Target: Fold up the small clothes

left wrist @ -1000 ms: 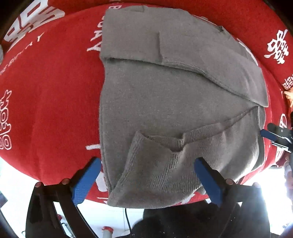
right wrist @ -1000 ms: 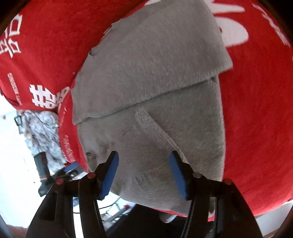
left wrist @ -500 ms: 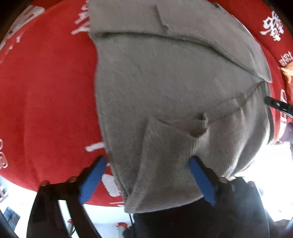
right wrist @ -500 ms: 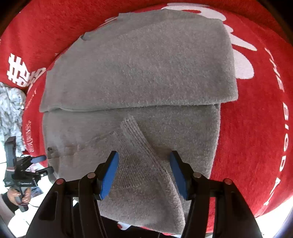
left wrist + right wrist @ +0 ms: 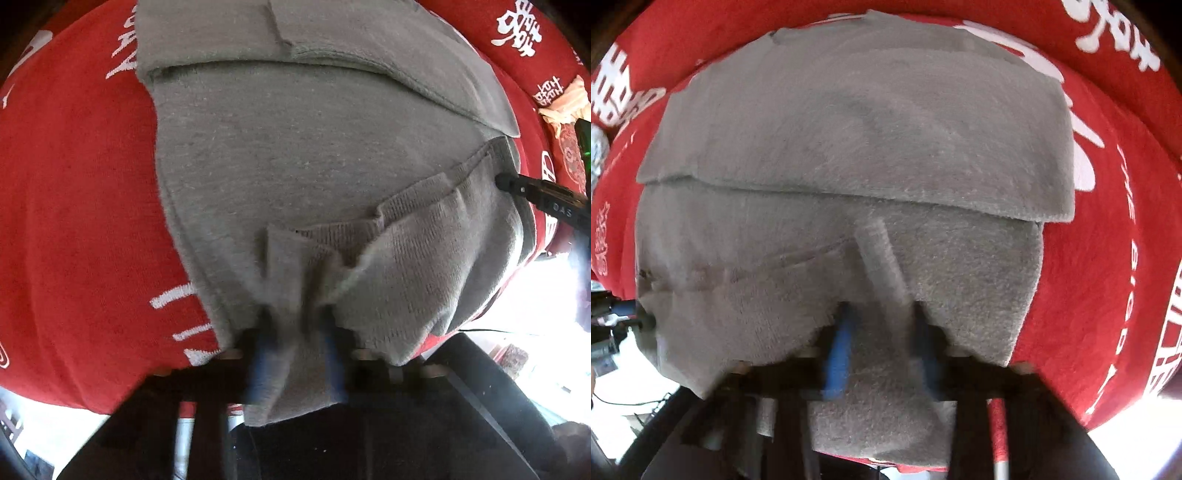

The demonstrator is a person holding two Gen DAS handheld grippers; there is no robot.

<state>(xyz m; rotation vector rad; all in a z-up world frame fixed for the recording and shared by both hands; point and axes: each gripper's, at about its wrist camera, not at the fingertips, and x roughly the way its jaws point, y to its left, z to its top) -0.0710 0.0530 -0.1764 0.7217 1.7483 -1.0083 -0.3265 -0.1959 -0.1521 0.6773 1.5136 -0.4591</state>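
Left wrist view: left gripper (image 5: 295,354) pinches the grey sweater's (image 5: 314,155) hem between its fingers; right gripper (image 5: 882,354) likewise clamps that hem over the red blanket (image 5: 1108,295).

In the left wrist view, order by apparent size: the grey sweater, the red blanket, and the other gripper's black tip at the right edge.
1. Grey sweater and red blanket: each fills a big share of the frame, too close to rank, and the sweater sits nearer the camera.
2. Right gripper: only a thin black tip, clearly smallest.
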